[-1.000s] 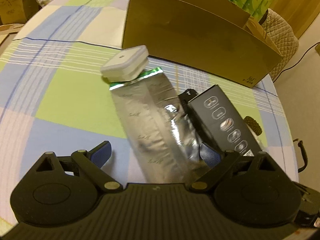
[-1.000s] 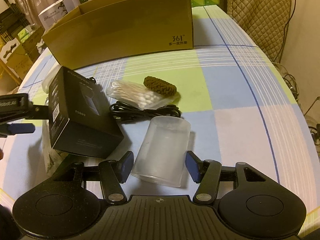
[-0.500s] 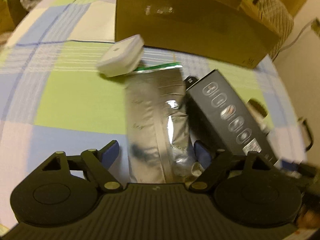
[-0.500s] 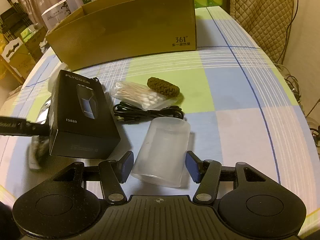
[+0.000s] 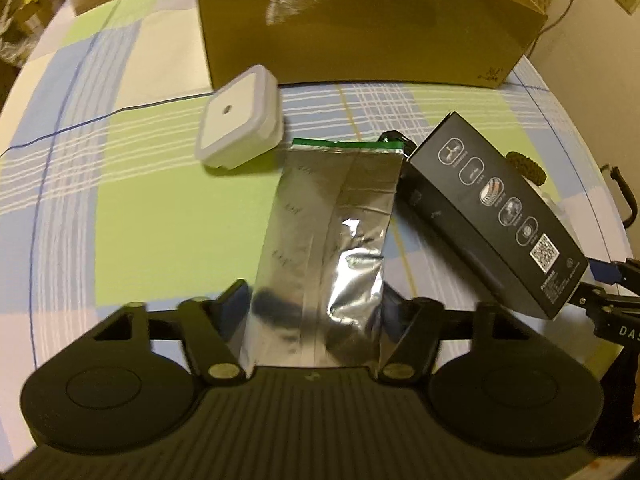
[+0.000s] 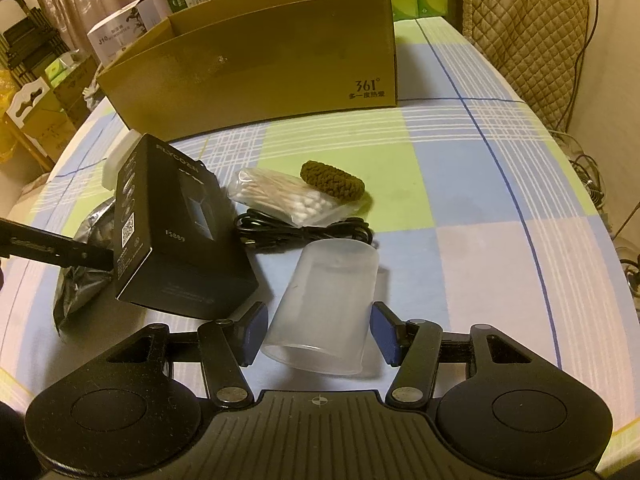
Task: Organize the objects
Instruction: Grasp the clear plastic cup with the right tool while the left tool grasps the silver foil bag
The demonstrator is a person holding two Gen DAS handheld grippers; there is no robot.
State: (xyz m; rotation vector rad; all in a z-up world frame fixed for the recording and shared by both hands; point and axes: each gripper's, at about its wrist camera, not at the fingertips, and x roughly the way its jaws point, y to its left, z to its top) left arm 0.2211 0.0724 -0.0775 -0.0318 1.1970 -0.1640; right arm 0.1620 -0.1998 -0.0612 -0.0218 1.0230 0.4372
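A silver foil pouch point(image 5: 328, 216) with a green top strip lies lengthwise on the checked tablecloth. Its near end sits between the jaws of my left gripper point(image 5: 318, 304), which are closing, both pads against its crumpled edges. My right gripper point(image 6: 320, 332) is shut on a translucent plastic cup point(image 6: 324, 304), whose rim faces the camera. A black product box point(image 5: 492, 216) lies right of the pouch. In the right wrist view the same box point(image 6: 172, 232) hides most of the pouch. A white square lidded container point(image 5: 240, 128) sits left of the pouch's top.
An open cardboard box point(image 6: 256, 72) stands across the back of the table. A bag of cotton swabs point(image 6: 288, 196), a brown knitted roll point(image 6: 332, 178) and a coiled black cable point(image 6: 304, 234) lie before it. A quilted chair point(image 6: 528, 32) and cartons surround the table.
The left gripper has rolled to line up with the foil pouch, and its jaws have drawn in from wide apart to the pouch's sides. The right gripper and cup have not moved.
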